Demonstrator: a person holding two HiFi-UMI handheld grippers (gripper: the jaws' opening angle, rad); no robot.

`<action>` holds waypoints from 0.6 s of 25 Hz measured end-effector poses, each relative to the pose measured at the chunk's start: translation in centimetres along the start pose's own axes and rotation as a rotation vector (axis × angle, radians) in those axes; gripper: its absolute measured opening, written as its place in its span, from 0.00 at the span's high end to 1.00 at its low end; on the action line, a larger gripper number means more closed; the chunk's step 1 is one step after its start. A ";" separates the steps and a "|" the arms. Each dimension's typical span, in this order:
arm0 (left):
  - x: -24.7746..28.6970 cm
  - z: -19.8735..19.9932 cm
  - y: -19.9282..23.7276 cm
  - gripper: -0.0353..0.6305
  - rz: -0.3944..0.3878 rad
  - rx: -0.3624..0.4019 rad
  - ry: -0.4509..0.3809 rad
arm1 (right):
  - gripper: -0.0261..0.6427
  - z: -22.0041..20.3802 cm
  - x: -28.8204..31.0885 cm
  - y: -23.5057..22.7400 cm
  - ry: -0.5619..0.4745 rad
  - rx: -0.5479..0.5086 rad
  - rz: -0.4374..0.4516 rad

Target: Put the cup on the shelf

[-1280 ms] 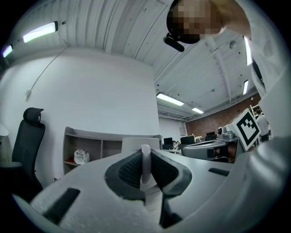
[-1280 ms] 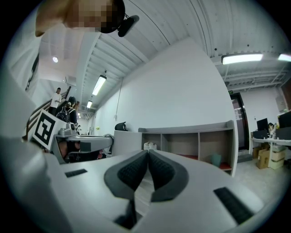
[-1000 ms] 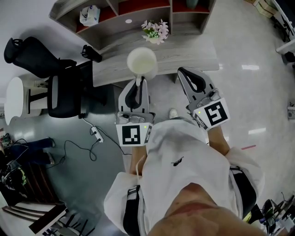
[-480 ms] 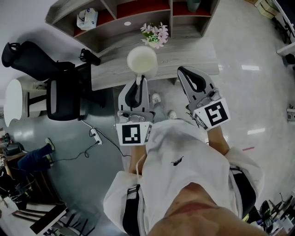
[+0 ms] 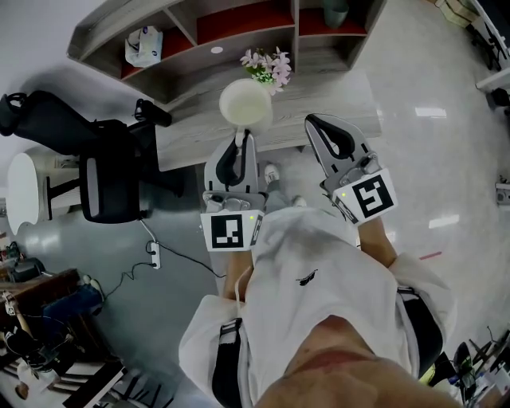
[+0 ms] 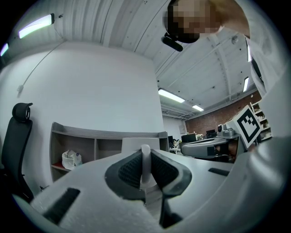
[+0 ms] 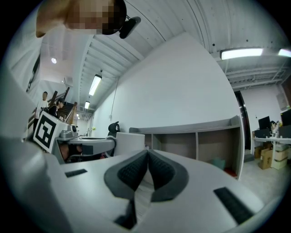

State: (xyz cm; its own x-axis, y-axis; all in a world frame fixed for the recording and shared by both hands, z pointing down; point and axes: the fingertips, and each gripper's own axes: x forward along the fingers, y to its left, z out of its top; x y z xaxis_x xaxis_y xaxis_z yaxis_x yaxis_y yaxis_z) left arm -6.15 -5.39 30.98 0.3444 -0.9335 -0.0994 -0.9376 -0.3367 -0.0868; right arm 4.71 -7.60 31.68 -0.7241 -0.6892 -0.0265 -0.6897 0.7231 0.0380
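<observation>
1. The shelf (image 5: 111,22) is the biggest thing. It stands at the back of the surface, and the cup has to end up in it. It has open boxes with red floors. A white bag (image 5: 143,44) sits in the left box, so I think the middle box is the best spot.
2. The surface (image 5: 327,107) lies between the person and the shelf. The cup has to go across it, so carry the cup high enough not to bump.
3. The pink flowers (image 5: 268,64) stand on the surface, just past the cup. Go around them or over them, not through them.
4. The white cup (image 5: 245,103) is up in the air. It looks to be over the near edge of the surface and is not in the shelf yet. Its open side faces up. Hold it level so it does not swing.
5. The left claw (image 5: 240,137) is squeezed on the cup's thin handle (image 6: 145,161). That is a small grip for a wide cup, so move slowly. Let go only when the cup's bottom rests on the shelf.
6. The right claw (image 5: 315,123) is pinched closed with nothing in it. It is beside the cup, not touching it. It should stay out of the way.
</observation>
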 end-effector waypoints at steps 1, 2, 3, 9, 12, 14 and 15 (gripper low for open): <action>0.4 -0.1 0.3 0.87 -0.003 -0.001 0.002 | 0.92 0.0 0.4 -0.2 0.000 0.000 -0.002; 0.9 -0.3 0.6 0.87 -0.006 -0.002 0.003 | 0.92 -0.1 0.9 -0.5 0.001 0.001 -0.004; 1.3 -0.4 0.9 0.87 -0.009 -0.002 0.004 | 0.92 -0.1 1.3 -0.8 0.002 0.002 -0.007; 3.8 -1.0 2.9 0.87 -0.031 -0.010 0.009 | 0.92 -0.3 4.1 -2.1 0.009 0.004 -0.026; 5.0 -1.3 3.9 0.87 -0.043 -0.012 0.008 | 0.92 -0.5 5.5 -2.6 0.014 0.011 -0.037; 5.7 -1.5 4.5 0.87 -0.051 -0.015 0.008 | 0.92 -0.8 6.3 -3.0 0.021 0.007 -0.045; 6.0 -1.5 4.8 0.87 -0.055 -0.016 0.008 | 0.92 -0.8 6.7 -3.2 0.023 0.007 -0.048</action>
State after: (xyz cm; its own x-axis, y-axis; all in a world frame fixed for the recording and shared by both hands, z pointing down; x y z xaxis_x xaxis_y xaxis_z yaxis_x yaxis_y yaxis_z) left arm -8.64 -12.82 31.46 0.3949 -0.9146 -0.0872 -0.9181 -0.3891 -0.0758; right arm 2.10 -14.54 32.20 -0.6898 -0.7240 -0.0054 -0.7238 0.6894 0.0303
